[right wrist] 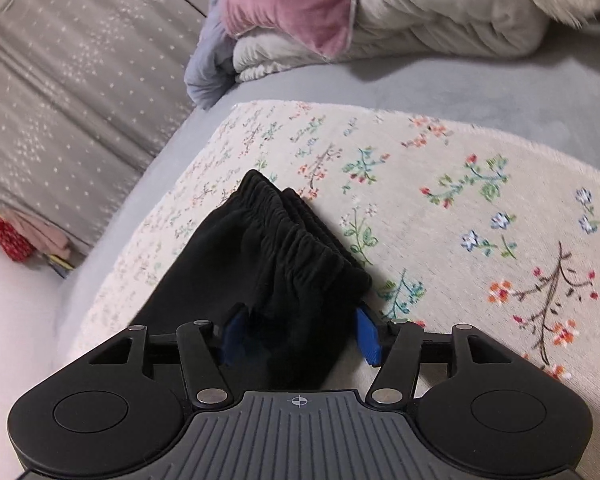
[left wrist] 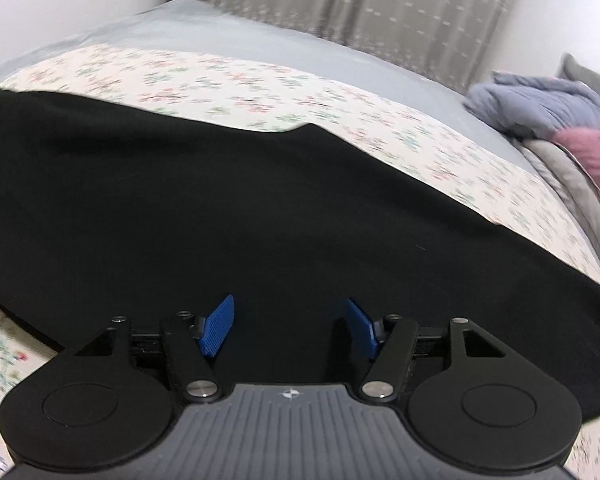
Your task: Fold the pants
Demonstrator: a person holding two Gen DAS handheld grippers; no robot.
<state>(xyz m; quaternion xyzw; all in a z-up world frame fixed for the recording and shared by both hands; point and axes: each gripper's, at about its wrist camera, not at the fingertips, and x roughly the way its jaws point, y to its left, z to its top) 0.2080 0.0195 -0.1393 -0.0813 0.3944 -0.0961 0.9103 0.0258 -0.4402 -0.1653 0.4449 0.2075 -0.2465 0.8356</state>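
Note:
Black pants (left wrist: 260, 200) lie spread across a floral blanket (left wrist: 260, 88) on a bed. In the left wrist view my left gripper (left wrist: 288, 326) hovers over the near part of the dark cloth, its blue pads (left wrist: 218, 328) well apart and nothing pinched between them. In the right wrist view the pants (right wrist: 268, 248) end in a gathered elastic waistband (right wrist: 300, 232), folded in layers. My right gripper (right wrist: 300, 336) is open and straddles that end. The cloth lies between its pads (right wrist: 368, 336) and partly covers the left one; neither pad visibly presses on it.
The floral blanket (right wrist: 460, 220) rests on a grey sheet (right wrist: 420, 80). Piled bedding sits at the bed's far end: a pink pillow (right wrist: 292, 0), a white quilt (right wrist: 440, 20), a blue-grey cover (left wrist: 540, 104). A grey curtain (left wrist: 360, 0) hangs behind the bed.

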